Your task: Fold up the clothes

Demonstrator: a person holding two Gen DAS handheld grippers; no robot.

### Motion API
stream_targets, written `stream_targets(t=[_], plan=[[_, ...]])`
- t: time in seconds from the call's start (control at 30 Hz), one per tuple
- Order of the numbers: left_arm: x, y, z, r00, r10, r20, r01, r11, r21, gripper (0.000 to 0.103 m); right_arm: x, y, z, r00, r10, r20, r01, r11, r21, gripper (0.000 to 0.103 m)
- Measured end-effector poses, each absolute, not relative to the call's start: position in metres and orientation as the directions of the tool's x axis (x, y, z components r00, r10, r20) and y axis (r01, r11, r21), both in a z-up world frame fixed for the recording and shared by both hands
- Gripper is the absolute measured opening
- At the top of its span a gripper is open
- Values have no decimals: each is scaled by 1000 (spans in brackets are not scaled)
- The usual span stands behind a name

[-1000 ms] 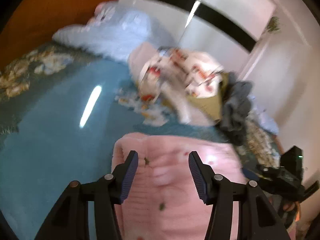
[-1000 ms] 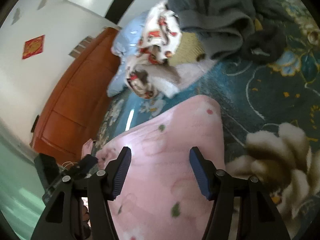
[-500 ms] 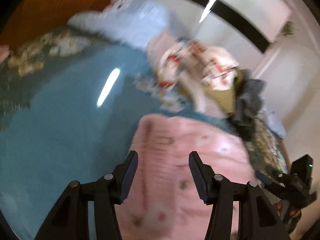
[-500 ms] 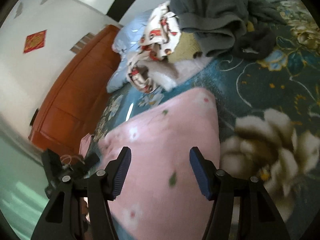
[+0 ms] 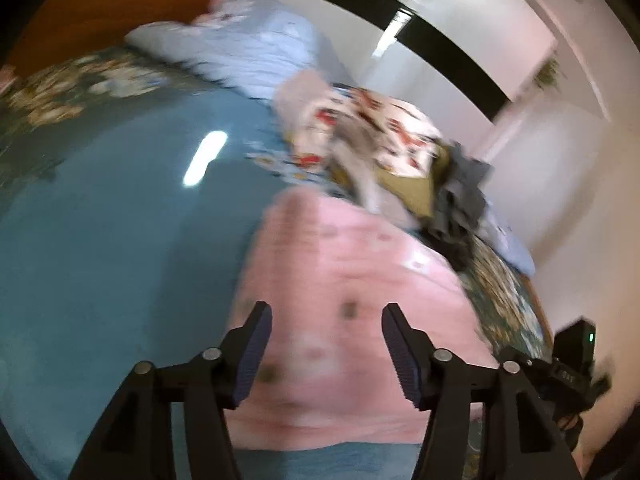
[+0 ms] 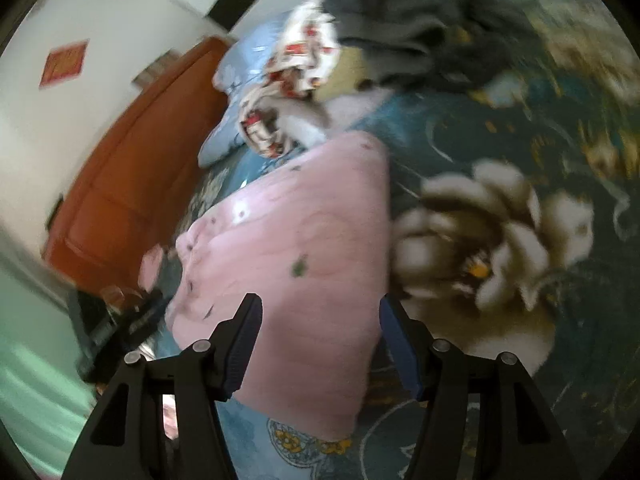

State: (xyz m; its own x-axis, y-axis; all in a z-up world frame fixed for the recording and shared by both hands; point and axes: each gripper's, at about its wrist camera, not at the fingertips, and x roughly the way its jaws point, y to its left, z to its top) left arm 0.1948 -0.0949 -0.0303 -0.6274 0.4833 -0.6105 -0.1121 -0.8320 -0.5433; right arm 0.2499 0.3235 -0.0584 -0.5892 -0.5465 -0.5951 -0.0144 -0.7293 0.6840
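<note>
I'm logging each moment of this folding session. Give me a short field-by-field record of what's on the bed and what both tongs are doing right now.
surface: bed with teal floral cover
main item: pink garment, lying flat, looks folded
left tongs: open, empty, above the pink garment
right tongs: open, empty, above the same garment
waiting pile: white and red printed garment, grey garment
behind pile: light blue pillow
image quality: motion-blurred

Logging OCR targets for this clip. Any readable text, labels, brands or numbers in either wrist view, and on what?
None can be read.
Red square wall hanging: gold marks, too blurred to read.
Small display on the right gripper, seen from the left wrist view: pale characters, too small and blurred.
White garment with red print: pattern only, no legible lettering.
Pink garment: small motifs, no text.
</note>
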Motion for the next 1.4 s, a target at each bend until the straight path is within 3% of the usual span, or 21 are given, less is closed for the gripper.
stream_targets(t=[0.07, 0.13, 0.4, 0.93, 1.03, 1.4], plan=[[191, -107, -43, -611, 506, -609, -71, -801, -594, 65, 247, 333, -79, -572, -589, -571, -76, -655, 752, 62], [185, -110, -53, -581, 553, -597, -64, -762, -645, 72, 246, 338, -97, -571, -630, -526, -119, -571, 812, 71], [159, -119, -95, -461, 726, -510, -11, -579, -815, 79, 237, 330, -95, -578, -653, -490, -80, -552, 830, 72], [109, -83, -96, -319, 758, -569, -110, -626, -772, 79, 172, 305, -102, -504, -712, -488, -20, -556, 831, 72], [103, -77, -96, -291, 760, -582, -131, -634, -762, 83, 158, 305, -104, -481, -726, -491, -22, -550, 835, 72], [119, -72, -93, -361, 735, -575, -226, -667, -710, 86, 180, 291, -98, -518, -676, -525, 65, -642, 764, 72]])
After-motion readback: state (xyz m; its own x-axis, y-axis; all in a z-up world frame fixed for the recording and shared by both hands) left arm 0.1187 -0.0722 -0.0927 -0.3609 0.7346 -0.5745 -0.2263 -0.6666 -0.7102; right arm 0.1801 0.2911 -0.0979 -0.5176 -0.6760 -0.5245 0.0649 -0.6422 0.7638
